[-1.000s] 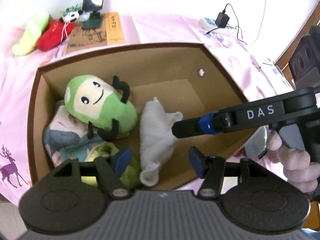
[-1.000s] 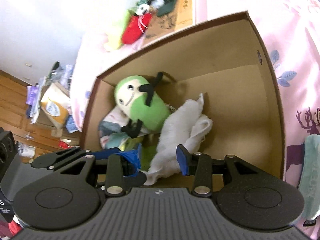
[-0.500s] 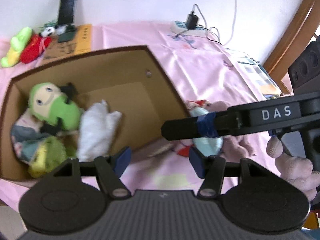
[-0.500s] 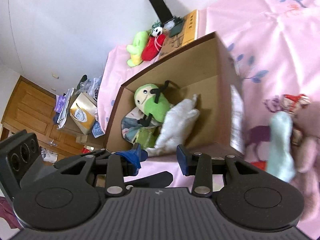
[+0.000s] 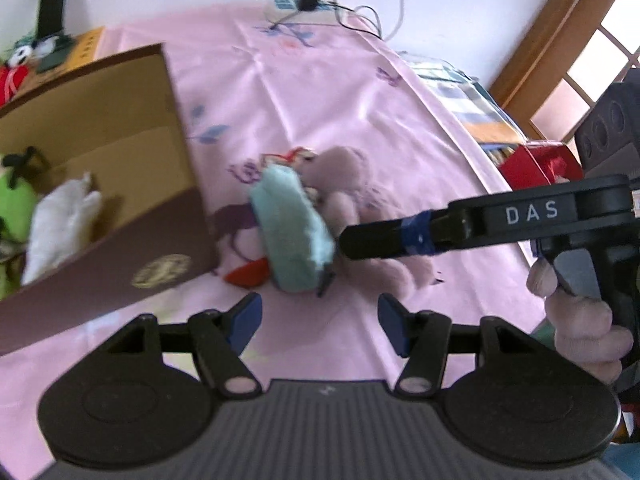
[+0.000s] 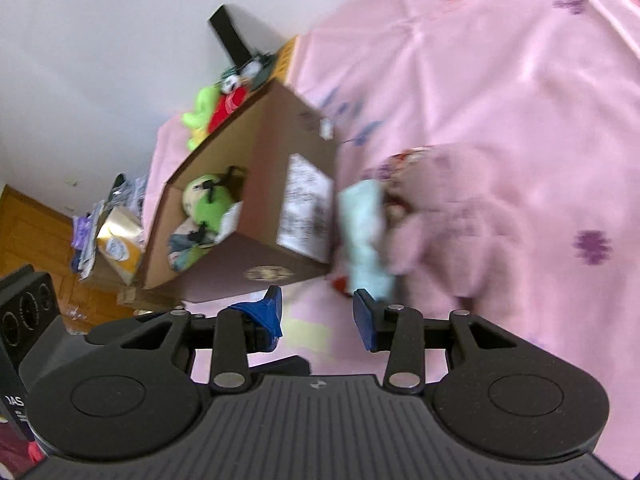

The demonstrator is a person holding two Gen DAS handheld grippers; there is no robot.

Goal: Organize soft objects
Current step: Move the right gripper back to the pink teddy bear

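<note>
A brown cardboard box stands on the pink cloth; it also shows in the right wrist view. Inside lie a white soft cloth and a green plush. Right of the box lie a light blue soft piece, also seen in the right wrist view, and a pink plush behind it. My left gripper is open and empty, just in front of the blue piece. My right gripper is open and empty; its finger reaches in from the right next to the blue piece.
A power strip with a plugged charger lies at the far edge of the cloth. A phone on a stand and small red and green plush toys sit behind the box. A red box is at the right edge.
Both grippers have swung right, away from the box interior, over to the blue piece and pink plush beside it. The white cloth stays in the box. Both stay open.
</note>
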